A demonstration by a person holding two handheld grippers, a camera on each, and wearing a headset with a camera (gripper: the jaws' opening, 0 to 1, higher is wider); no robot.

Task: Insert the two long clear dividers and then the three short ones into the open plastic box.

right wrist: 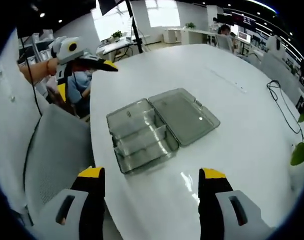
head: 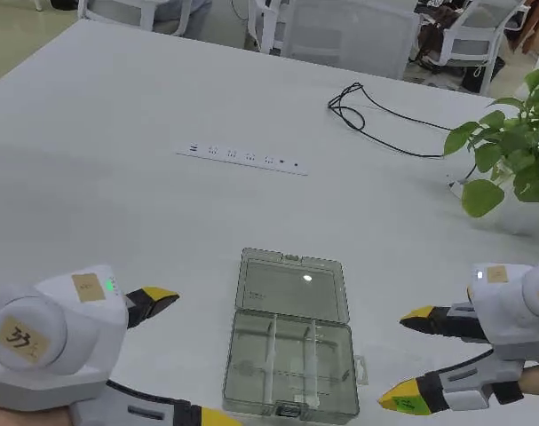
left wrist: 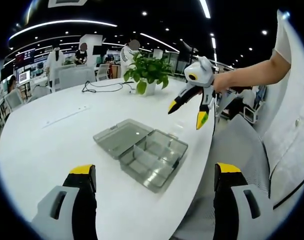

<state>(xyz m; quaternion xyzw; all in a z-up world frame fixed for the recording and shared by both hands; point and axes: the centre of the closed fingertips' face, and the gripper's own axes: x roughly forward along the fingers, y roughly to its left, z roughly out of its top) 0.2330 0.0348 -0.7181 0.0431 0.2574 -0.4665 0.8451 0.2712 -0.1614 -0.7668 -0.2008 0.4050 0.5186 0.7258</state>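
The open clear plastic box point(head: 291, 330) lies on the white table near the front edge, its lid point(head: 293, 285) folded flat away from me. Two long clear dividers point(head: 271, 353) stand in the base, running front to back; I cannot make out any short ones. My left gripper point(head: 189, 357) hovers to the left of the box, open and empty. To the right of the box my right gripper point(head: 408, 357) is also open and empty. The box point(left wrist: 141, 150) shows ahead of the left gripper point(left wrist: 155, 172), with the right gripper point(left wrist: 191, 109) beyond. The right gripper point(right wrist: 152, 173) faces the box point(right wrist: 141, 135).
A white power strip point(head: 242, 158) lies mid-table, with a black cable point(head: 376, 111) coiled further back. A potted plant point(head: 509, 160) stands at the right edge. Chairs point(head: 349, 35) line the far side. The table's front edge runs just below the box.
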